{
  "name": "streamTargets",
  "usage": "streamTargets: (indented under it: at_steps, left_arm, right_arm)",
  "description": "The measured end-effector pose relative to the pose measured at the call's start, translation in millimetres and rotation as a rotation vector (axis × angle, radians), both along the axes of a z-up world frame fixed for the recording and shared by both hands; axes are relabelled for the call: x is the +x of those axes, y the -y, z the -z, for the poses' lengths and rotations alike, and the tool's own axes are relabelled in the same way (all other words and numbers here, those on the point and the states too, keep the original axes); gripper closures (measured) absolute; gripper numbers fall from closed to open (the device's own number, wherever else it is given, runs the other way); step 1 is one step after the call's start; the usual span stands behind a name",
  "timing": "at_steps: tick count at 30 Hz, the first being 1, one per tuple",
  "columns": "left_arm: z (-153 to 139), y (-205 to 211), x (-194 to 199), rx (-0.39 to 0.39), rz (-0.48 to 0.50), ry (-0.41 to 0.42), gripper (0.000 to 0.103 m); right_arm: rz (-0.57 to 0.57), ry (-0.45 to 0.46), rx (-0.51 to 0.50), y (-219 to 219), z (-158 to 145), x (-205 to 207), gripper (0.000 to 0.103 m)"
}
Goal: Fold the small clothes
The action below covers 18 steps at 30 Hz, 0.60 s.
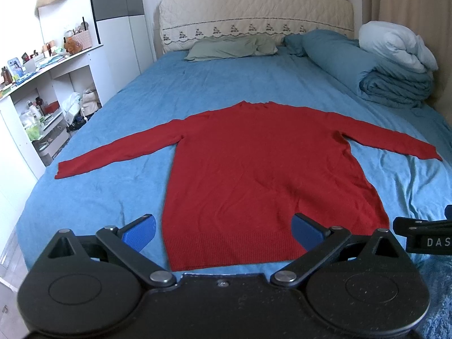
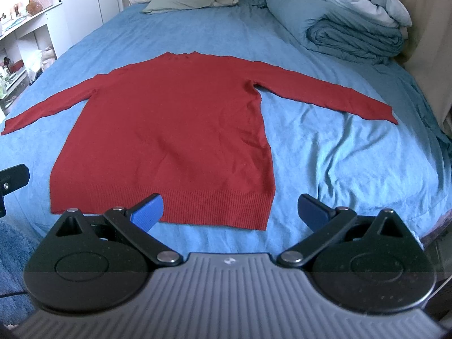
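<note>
2 grippers hang over the near edge of a bed (image 1: 93,197), both with blue fingers spread wide and holding nothing. A red sweater (image 1: 254,169) lies flat on the blue sheet, hem toward the cameras, neck pointing to 12 o'clock, 1 sleeve stretched toward 9 o'clock and the other toward 3 o'clock. In the left wrist view, the left gripper (image 1: 224,230) straddles the hem's left corner, 1 finger over bare sheet, the other over the knit. In the right wrist view, the right gripper (image 2: 230,212) straddles the hem's right corner likewise. At 12 o'clock sit a green pillow (image 1: 231,46) and a headboard (image 1: 254,14); a rolled blue quilt (image 1: 367,67) lies at 2 o'clock.
</note>
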<state>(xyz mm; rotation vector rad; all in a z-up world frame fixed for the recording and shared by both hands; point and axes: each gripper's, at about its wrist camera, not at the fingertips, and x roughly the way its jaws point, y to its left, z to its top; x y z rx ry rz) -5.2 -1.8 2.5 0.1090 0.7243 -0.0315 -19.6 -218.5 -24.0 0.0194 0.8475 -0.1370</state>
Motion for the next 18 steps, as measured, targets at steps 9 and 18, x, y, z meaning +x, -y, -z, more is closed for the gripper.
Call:
streamTargets:
  at_steps: [9,18]
  left_arm:
    - [-0.2,-0.1,0.2,0.001,-0.002,0.000,0.000]
    - [-1.3,-1.1,0.1,0.002,-0.003,0.001,0.000]
  right_arm:
    - [-0.001,0.000,0.002,1.5,-0.5,-0.3,0.000]
    - [-0.001,0.001,0.002,1.4,-1.3,-0.3,0.000]
